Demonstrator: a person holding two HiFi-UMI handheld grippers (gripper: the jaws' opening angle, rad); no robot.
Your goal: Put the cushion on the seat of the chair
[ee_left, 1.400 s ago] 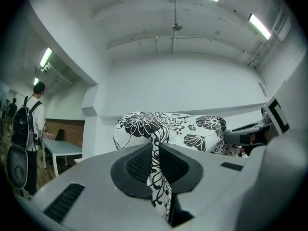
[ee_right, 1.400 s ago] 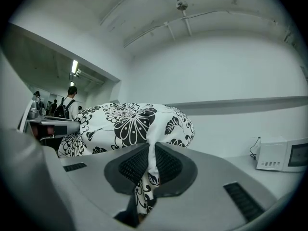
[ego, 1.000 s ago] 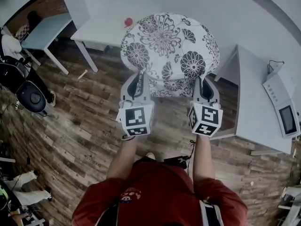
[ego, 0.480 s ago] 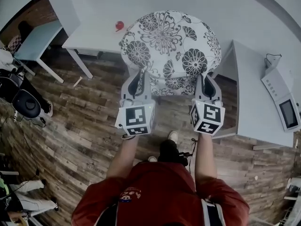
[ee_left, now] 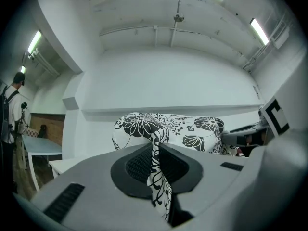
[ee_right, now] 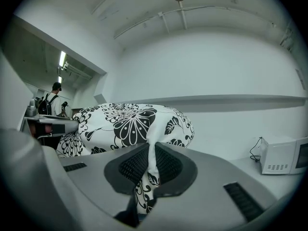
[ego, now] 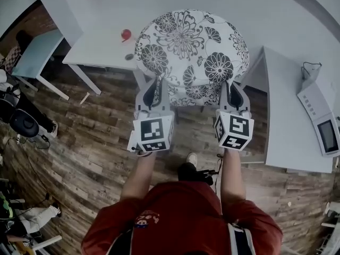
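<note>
A round white cushion (ego: 191, 52) with black flowers hangs in the air in front of me, held by both grippers at its near edge. My left gripper (ego: 153, 97) is shut on the cushion's (ee_left: 168, 129) left near corner, fabric pinched between its pads (ee_left: 139, 166). My right gripper (ego: 230, 99) is shut on the cushion (ee_right: 130, 124) at its right near corner, a fold of cloth squeezed between the pads (ee_right: 166, 165). No chair shows in any view.
A white table (ego: 101, 41) with a small red thing (ego: 126, 34) stands behind the cushion at left. A white counter (ego: 292, 116) with a microwave (ego: 323, 126) is at right. Wood floor (ego: 79, 158) below. A person with a backpack (ee_left: 10, 124) stands far left.
I have stepped forward; the white table and red thing have slid left and nearer under the cushion. Both grippers still hold the cushion as before.
</note>
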